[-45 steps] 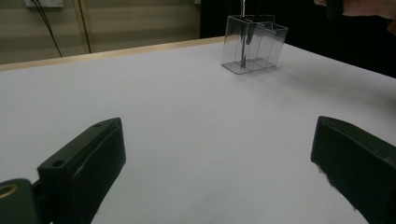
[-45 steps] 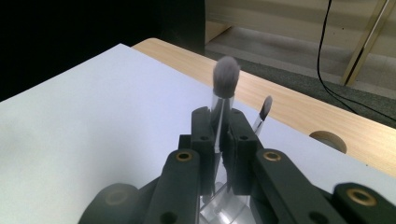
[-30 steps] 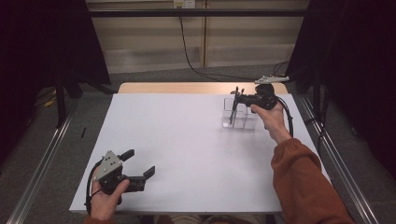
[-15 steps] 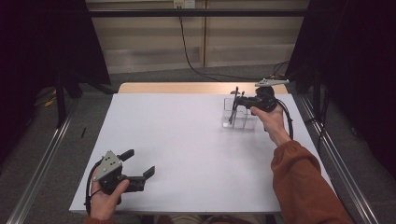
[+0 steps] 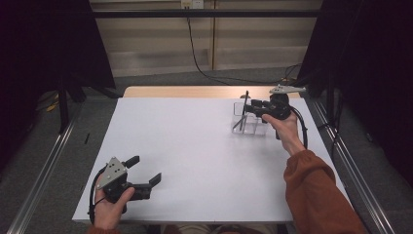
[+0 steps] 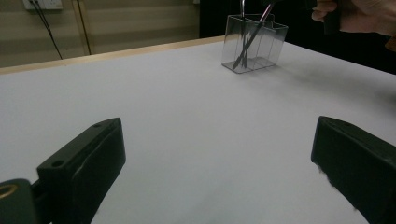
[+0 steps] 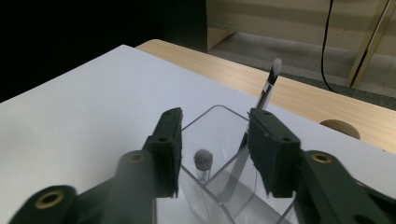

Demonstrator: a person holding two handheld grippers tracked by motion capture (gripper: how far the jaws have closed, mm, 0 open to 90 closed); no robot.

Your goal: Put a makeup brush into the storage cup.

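White counter [image 5: 195, 146], wood strip at its far edge, dark curtains either side. High view: clear holder [image 5: 249, 118] at the far right of the counter, two brushes leaning inside; right gripper [image 5: 249, 104] level just over its rim, forearm stretched out to it. Left gripper [image 5: 145, 170] low at the near-left corner, well apart from the holder, fingers released, nothing between. Left gripper view: holder's divider and crossed handles. Right gripper view: fingers have just been opening, straddling a compartment; round-tipped brush [image 7: 203, 161] sits between them untouched, long brush [image 7: 268, 84] beyond.
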